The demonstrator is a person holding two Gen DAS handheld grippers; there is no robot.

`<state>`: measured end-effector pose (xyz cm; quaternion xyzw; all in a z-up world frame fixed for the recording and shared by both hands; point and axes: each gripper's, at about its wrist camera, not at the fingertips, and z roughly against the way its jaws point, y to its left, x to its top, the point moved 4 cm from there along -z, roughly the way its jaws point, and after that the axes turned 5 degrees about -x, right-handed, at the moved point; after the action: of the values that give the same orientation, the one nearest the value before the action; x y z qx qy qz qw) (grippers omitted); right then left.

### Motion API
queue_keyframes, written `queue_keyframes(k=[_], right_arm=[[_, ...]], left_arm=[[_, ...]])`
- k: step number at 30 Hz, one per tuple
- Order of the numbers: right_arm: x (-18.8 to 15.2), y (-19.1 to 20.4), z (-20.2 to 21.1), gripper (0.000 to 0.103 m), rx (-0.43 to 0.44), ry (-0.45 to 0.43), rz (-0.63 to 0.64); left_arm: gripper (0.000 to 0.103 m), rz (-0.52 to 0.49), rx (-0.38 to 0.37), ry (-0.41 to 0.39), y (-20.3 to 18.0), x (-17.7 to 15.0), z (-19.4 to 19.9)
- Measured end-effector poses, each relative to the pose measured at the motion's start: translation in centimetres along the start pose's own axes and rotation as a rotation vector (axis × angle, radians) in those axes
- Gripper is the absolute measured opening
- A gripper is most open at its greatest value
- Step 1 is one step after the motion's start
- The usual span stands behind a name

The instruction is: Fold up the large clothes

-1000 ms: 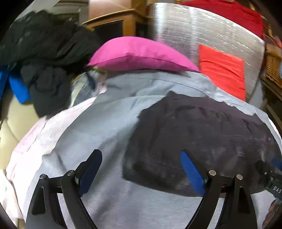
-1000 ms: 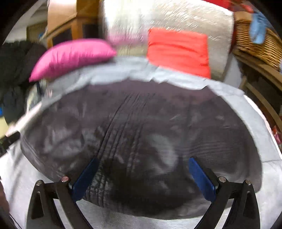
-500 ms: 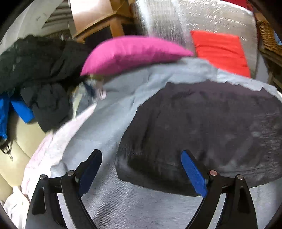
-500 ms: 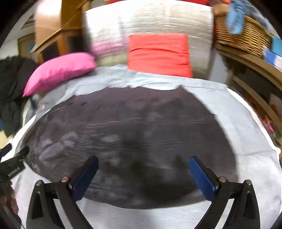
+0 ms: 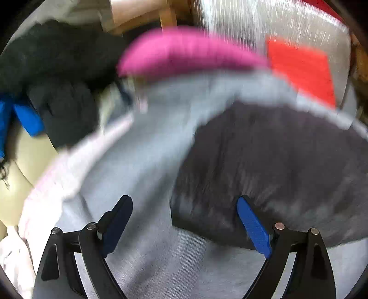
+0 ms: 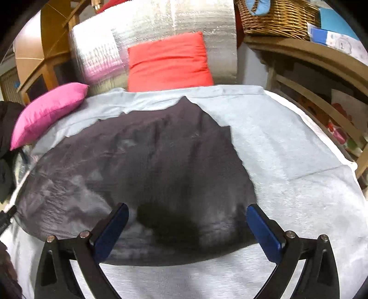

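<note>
I see one dark grey garment (image 6: 147, 170) spread flat on a light grey blanket (image 6: 287, 161) that covers the bed, and both of my tools hang over its near edge. My left hand-held gripper (image 5: 185, 220) is spread wide with nothing between its two blue pads (image 5: 253, 226); in its blurred view the garment (image 5: 276, 165) lies to the right, with its near left corner between the fingers. My right hand-held gripper (image 6: 186, 227) is likewise spread and empty, with the garment's near hem showing between its two fingers. Whether either tool touches the cloth I cannot tell. At the head of the bed I count two cushions: one pink cushion (image 6: 48, 112) on the left and one red cushion (image 6: 169, 63) leaning upright against one silver quilted pad (image 6: 161, 25). To the far left, one heap of black clothing (image 5: 53, 76) sits beside the bed, with something blue (image 5: 27, 119) in it. On the right, one wicker basket (image 6: 278, 18) stands on a wooden shelf (image 6: 310, 53). A pale pink sheet edge (image 5: 57, 174) shows under the blanket on the left.
</note>
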<state>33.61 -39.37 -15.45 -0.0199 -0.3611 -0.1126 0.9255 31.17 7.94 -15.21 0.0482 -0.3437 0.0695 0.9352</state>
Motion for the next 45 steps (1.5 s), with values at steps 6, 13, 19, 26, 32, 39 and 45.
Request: queue_keyframes(k=[6,13,19,26,32,39,45], right_arm=[[1.1,-2.1,-1.3,0.103,0.117,0.073,-0.07],[5.1,-6.9,-2.6,0.103,0.259,0.116,-0.201],[6.5,-7.2,-7.0,0.103,0.425,0.235,-0.248],[7.0,-5.9,-10.3,0.103,0.485,0.308,-0.236],[7.5,-3.5,-10.9,0.075,0.471,0.344,-0.118],[7.5,-2.1,-11.8,0.033,0.462,0.382,-0.097],[9.6,-0.6,-8.7,0.019,0.408,0.329,-0.031]], left_arm=[[0.093,0.034,-0.088,-0.072,1.6,1.8,2.1],[0.094,0.122,-0.263,0.008,4.0,6.3,-1.4],[0.094,0.154,-0.468,0.142,2.6,8.6,-6.2],[0.093,0.144,-0.575,0.265,0.0,9.3,-10.0],[0.08,0.071,-0.594,0.292,-2.5,9.2,-10.4],[0.032,0.039,-0.551,0.283,-3.8,9.5,-9.9],[0.019,-0.026,-0.479,0.201,-4.9,11.2,-6.1]])
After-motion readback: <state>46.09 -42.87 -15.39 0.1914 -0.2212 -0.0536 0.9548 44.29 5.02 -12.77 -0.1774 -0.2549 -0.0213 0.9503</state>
